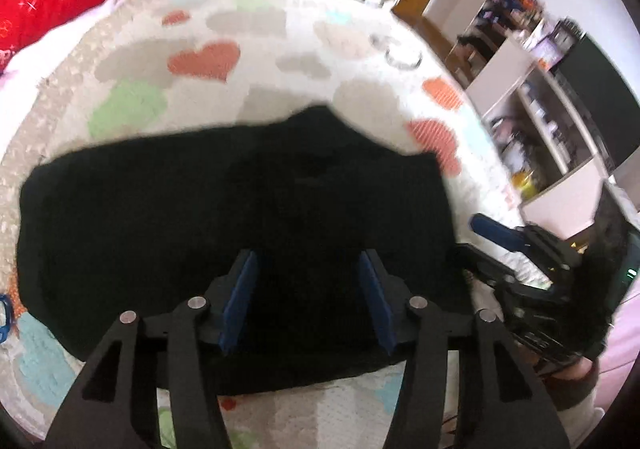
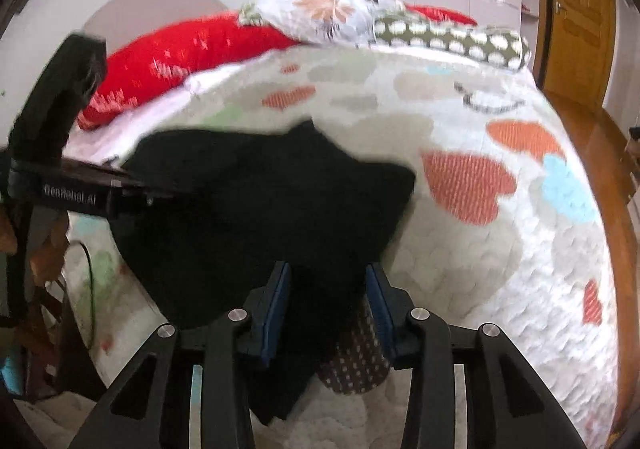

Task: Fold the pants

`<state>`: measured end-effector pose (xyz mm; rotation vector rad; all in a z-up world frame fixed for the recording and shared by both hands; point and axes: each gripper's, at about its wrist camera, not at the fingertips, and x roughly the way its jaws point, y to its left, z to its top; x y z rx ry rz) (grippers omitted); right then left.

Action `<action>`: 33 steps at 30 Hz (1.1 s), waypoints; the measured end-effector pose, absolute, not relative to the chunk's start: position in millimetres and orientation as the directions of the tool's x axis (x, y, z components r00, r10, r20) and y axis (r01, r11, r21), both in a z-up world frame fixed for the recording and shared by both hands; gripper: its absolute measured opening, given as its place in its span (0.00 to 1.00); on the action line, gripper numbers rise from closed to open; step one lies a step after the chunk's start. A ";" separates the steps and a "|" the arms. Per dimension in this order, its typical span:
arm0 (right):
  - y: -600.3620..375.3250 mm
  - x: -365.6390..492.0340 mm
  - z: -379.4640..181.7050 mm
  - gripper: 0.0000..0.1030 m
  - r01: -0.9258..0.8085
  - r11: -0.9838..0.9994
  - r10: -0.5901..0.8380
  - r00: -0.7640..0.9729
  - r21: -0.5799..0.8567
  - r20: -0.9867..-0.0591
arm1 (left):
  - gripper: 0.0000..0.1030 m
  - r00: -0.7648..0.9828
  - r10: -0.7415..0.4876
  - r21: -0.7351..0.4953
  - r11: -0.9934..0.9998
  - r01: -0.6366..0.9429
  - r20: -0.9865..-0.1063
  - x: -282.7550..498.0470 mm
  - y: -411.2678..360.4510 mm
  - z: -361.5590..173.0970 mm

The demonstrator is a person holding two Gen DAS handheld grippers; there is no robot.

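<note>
black pants [image 1: 240, 217] lay on the bed's heart-print quilt [image 1: 208, 61] as a broad, roughly rectangular dark mass, apparently already doubled at least once; fold lines could not be read in the black cloth and both views were motion-blurred.

left hand-held gripper [image 1: 306, 301]: blue pads [image 1: 240, 305] set wide apart, poised over the near middle of the pants, nothing between them. whether the tips touched the fabric could not be told.

right hand-held gripper [image 2: 328, 309]: pads apart at a medium gap, with black cloth lying between them at the near right edge of the pants [image 2: 264, 201]. no visible pinch, so judged not clamped. a dotted brown patch [image 2: 356, 361] showed under that edge; unclear whether lining or a separate item.

pillows at the head of the bed: red pillow [image 2: 192, 49], floral pillow [image 2: 324, 15], dotted bolster [image 2: 452, 37], all well apart from the pants.

judgement: step in hand looked like a regrasp at the near edge ahead of the next fold.

notes for doing it well:
- close each pair of pads on all layers at the edge, not just the top one.
- take matching points on left and right so the edge lifts level.
- carry it over low and lay it square on the far edge.
- risk: the uneven far edge, with its raised point, may leave a crooked stack.
</note>
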<state>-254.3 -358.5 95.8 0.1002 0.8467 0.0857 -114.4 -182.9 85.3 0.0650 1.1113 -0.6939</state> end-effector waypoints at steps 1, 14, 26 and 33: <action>-358.4 -249.6 99.3 0.43 -0.037 0.993 0.111 0.667 0.116 -0.737 | 0.59 0.263 -0.505 -0.309 0.784 0.539 -0.822 -116.5 -178.2 91.4; -343.0 -157.5 58.7 0.43 -0.068 0.993 0.114 0.593 0.092 -0.797 | 0.62 0.278 -0.402 -0.255 0.859 0.443 -0.872 -117.6 -181.4 45.6; -307.0 -155.9 73.7 0.53 -0.153 0.988 0.100 0.588 0.010 -0.802 | 0.64 0.300 -0.408 -0.260 0.864 0.431 -0.862 -131.0 -170.5 47.0; -321.2 -161.0 80.1 0.54 -0.098 0.995 0.071 0.591 0.016 -0.803 | 0.64 0.305 -0.415 -0.268 0.865 0.423 -0.857 -132.3 -167.5 47.0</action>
